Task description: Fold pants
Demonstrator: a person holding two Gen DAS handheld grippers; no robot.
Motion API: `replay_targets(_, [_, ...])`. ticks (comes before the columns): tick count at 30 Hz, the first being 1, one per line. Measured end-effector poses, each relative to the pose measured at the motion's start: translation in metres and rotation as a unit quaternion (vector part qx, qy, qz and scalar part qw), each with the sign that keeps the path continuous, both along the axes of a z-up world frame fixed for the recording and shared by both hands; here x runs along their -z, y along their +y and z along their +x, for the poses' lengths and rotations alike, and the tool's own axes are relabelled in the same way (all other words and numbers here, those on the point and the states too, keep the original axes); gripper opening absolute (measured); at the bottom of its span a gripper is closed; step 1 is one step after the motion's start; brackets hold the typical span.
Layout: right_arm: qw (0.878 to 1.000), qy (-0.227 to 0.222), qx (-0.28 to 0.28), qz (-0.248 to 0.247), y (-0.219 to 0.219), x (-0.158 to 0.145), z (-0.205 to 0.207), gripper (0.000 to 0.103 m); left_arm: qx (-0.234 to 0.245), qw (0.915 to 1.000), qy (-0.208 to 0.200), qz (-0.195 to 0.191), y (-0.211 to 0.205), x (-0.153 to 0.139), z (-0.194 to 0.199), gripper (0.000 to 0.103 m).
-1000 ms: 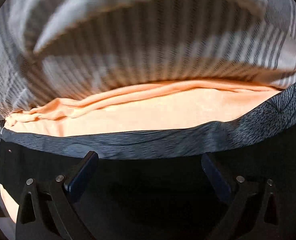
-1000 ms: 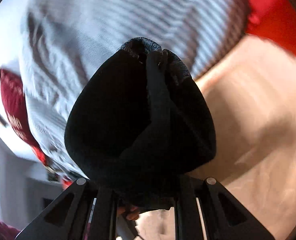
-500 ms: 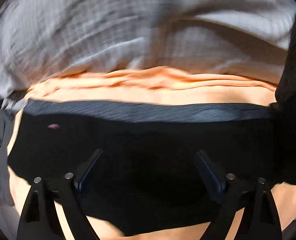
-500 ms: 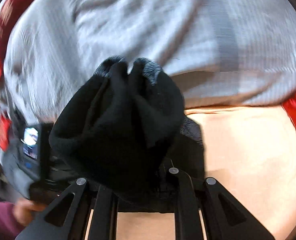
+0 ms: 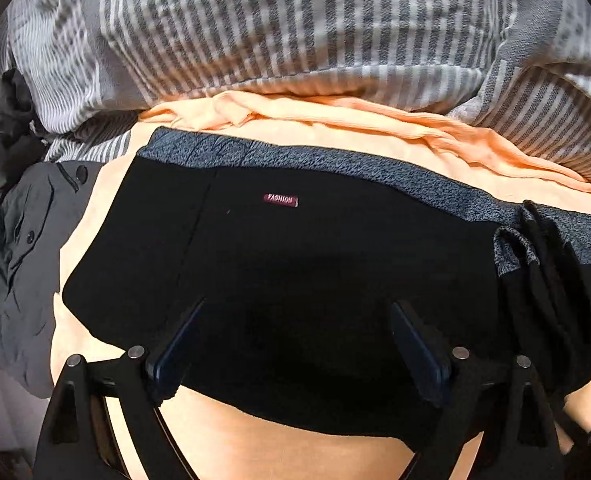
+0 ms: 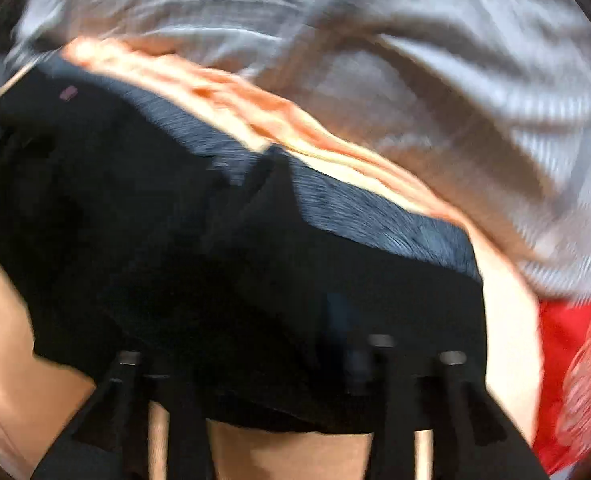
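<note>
Black pants (image 5: 295, 264) with a grey patterned waistband (image 5: 335, 160) and a small red label (image 5: 280, 199) lie folded flat on an orange sheet (image 5: 335, 128). At their right end the waistband and black drawstring (image 5: 535, 248) are bunched. My left gripper (image 5: 295, 320) hovers over the black cloth, open, its pads wide apart with nothing pinched. The right wrist view is blurred: the same pants (image 6: 215, 260) lie spread under my right gripper (image 6: 255, 352). Its jaws are opening, the fingers stand apart, and the cloth lies below them, not bunched between them.
A grey-and-white striped duvet (image 5: 295, 20) is heaped along the far side of the sheet. A dark grey buttoned garment (image 5: 15, 240) lies crumpled at the left. Red cloth (image 6: 567, 360) shows at the right. Bare orange sheet (image 5: 295, 452) runs along the near edge.
The right gripper, shut on a bunched end of the pants, swung across and down; that end now lies spread and its fingers are apart. The left gripper slid along the pants, staying open.
</note>
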State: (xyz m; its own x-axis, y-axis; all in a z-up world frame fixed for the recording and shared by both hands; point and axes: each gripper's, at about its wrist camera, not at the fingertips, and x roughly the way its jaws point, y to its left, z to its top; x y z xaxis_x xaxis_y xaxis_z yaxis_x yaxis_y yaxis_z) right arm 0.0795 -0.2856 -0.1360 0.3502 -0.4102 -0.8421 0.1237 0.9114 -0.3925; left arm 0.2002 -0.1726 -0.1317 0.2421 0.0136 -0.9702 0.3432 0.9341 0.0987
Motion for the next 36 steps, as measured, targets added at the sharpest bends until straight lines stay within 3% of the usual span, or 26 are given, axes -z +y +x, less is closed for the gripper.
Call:
replay_targets(3, [0.999,-0.019,-0.048,-0.002,0.026,-0.017,-0.016,0.063,0.004,0.9999,0.009,-0.011,-0.005,0.001,0.004,0.092])
replay_targets(7, [0.998,-0.035,-0.042,0.020,0.022,-0.037,-0.052,0.063,0.031,0.9984,0.024,-0.040,-0.024,-0.010,-0.003,0.092])
replay_targets(11, [0.995,-0.044,0.040,0.079,-0.025,-0.054,-0.078,0.063,0.068,0.9920,0.039,-0.098,-0.055,-0.028,-0.020,0.092])
replay_targets(16, [0.974,-0.062,0.147,0.158,-0.083,-0.063,-0.101,0.063,0.122,0.9809,0.060,-0.139,-0.101,-0.030,-0.042,0.092])
replay_targets(18, [0.968,-0.062,0.168,0.177,-0.094,-0.059,-0.103,0.063,0.140,0.9762,0.078,-0.146,-0.119,-0.019,-0.050,0.079])
replay_targets(20, [0.963,-0.061,0.180,0.192,-0.100,-0.056,-0.106,0.063,0.146,0.9730,0.106,-0.144,-0.129,-0.007,-0.054,0.051])
replay_targets(21, [0.961,-0.060,0.184,0.199,-0.102,-0.053,-0.106,0.063,0.144,0.9713,0.117,-0.149,-0.131,-0.004,-0.055,0.044])
replay_targets(22, [0.958,-0.059,0.187,0.207,-0.104,-0.050,-0.107,0.063,0.141,0.9688,0.130,-0.157,-0.134,0.000,-0.056,0.030])
replay_targets(24, [0.955,-0.058,0.192,0.220,-0.107,-0.045,-0.107,0.062,0.141,0.9682,0.130,-0.161,-0.137,-0.003,-0.063,0.026])
replay_targets(26, [0.951,-0.054,0.199,0.232,-0.110,-0.042,-0.111,0.057,0.147,0.9654,0.129,-0.173,-0.136,-0.010,-0.068,0.005])
replay_targets(28, [0.945,-0.051,0.210,0.245,-0.113,-0.041,-0.115,0.054,0.145,0.9634,0.132,-0.183,-0.133,-0.017,-0.071,0.005])
replay_targets(30, [0.943,-0.052,0.218,0.247,-0.117,-0.042,-0.119,0.053,0.154,0.9654,0.128,-0.167,-0.130,-0.016,-0.077,0.005])
replay_targets(33, [0.940,-0.050,0.227,0.249,-0.122,-0.040,-0.121,0.053,0.148,0.9660,0.149,-0.151,-0.122,0.002,-0.085,0.005])
replay_targets(36, [0.939,-0.045,0.229,0.253,-0.123,-0.036,-0.122,0.053,0.158,0.9679,0.135,-0.142,-0.120,0.011,-0.096,0.005])
